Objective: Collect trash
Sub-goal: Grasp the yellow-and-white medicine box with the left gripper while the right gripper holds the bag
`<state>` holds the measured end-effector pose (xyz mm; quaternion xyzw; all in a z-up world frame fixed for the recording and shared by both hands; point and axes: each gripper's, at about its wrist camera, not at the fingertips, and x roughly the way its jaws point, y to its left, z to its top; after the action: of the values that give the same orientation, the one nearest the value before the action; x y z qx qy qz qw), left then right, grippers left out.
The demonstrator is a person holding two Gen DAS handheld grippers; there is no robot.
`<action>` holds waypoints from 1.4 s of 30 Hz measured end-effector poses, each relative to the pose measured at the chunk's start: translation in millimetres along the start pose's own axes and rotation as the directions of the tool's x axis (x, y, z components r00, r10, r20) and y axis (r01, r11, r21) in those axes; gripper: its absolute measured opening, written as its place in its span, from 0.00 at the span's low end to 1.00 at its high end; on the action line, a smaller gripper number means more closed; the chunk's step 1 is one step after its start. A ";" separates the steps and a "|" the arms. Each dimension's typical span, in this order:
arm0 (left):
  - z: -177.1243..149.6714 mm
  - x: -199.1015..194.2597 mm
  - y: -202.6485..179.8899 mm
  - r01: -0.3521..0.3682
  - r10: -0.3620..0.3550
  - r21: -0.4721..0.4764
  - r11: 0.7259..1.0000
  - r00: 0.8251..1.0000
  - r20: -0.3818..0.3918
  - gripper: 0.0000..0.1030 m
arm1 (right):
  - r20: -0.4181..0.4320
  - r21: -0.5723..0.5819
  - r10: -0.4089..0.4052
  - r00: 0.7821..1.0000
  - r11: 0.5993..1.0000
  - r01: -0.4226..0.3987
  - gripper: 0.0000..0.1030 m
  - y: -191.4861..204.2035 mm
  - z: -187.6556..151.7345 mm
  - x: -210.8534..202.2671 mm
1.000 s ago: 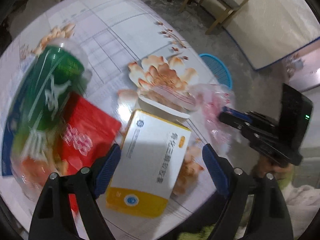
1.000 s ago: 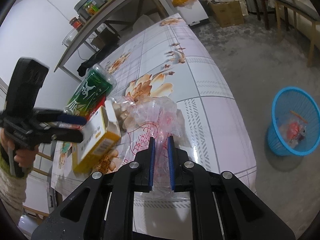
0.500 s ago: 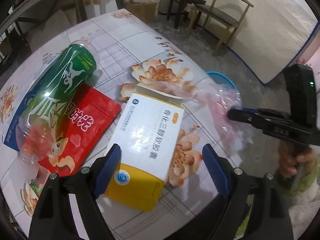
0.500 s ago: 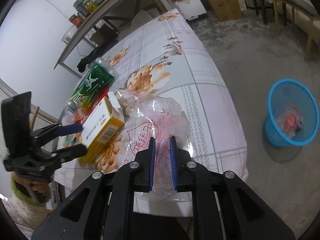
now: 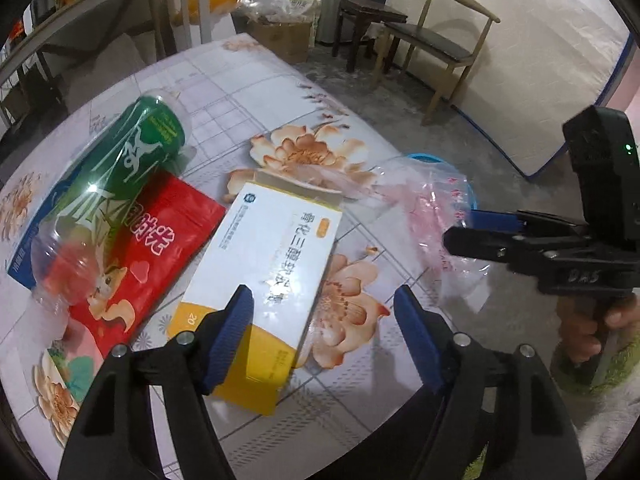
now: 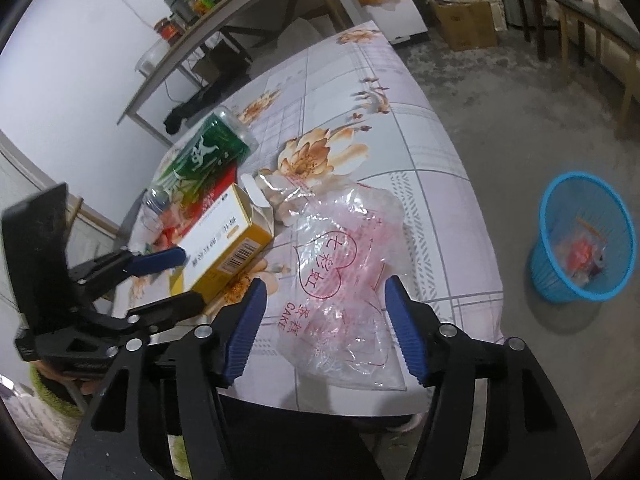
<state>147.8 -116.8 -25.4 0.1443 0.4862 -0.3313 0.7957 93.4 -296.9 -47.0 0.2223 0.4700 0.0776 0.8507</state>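
A white and yellow carton [image 5: 264, 280] lies on the flowered table [image 5: 248, 92]; it also shows in the right wrist view [image 6: 224, 248]. My left gripper [image 5: 324, 336] is open, its jaws astride the carton's near yellow end. A clear plastic bag with red print [image 6: 340, 280] lies flat at the table's near edge; it shows in the left wrist view [image 5: 436, 220] too. My right gripper [image 6: 324, 328] is open, its jaws either side of the bag. A green-labelled bottle [image 5: 108, 192] and a red pouch [image 5: 140, 256] lie left of the carton.
A blue waste basket [image 6: 580, 240] holding some trash stands on the floor right of the table. A wooden chair [image 5: 436, 44] and cardboard boxes [image 6: 464, 24] stand beyond. A shelf with jars [image 6: 188, 4] runs along the wall.
My right gripper has opened and let go of the plastic bag, which now lies flat on the table. My left gripper has drawn back a little along the carton.
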 end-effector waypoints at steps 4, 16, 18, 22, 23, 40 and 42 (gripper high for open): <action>5.3 1.4 -1.1 -0.100 0.097 0.066 0.993 0.994 0.040 0.76 | 0.000 -0.020 -0.013 1.000 1.000 0.013 0.59 3.6 2.1 0.5; 18.3 28.1 36.9 -0.027 0.034 0.116 0.993 0.997 -0.062 0.82 | -0.015 -0.050 -0.016 1.000 0.999 0.015 0.62 9.9 3.6 8.5; 19.4 30.9 39.9 -0.006 0.013 0.088 0.996 0.997 -0.070 0.82 | -0.019 -0.050 -0.024 1.000 0.998 0.023 0.62 9.9 3.6 11.2; 18.3 37.3 38.4 0.011 -0.006 0.061 0.998 0.997 -0.079 0.75 | -0.024 -0.045 -0.026 0.999 0.999 0.025 0.62 8.7 4.4 13.1; 17.8 40.3 38.0 0.009 -0.005 0.052 0.999 0.996 -0.087 0.74 | -0.025 -0.045 -0.029 0.999 0.999 0.027 0.62 8.8 4.8 13.7; 4.3 25.5 22.1 -0.073 0.073 0.002 0.997 0.997 -0.007 0.72 | 0.000 -0.030 -0.106 0.994 0.994 0.106 0.29 10.3 3.4 18.1; 3.7 20.8 23.1 -0.072 0.073 -0.014 0.997 0.997 0.006 0.71 | 0.000 -0.012 -0.098 0.995 0.995 0.098 0.25 7.4 3.0 17.4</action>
<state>172.2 -109.9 -43.8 0.1553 0.4802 -0.2993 0.8098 106.0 -285.3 -55.6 0.1936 0.4800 0.0385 0.8548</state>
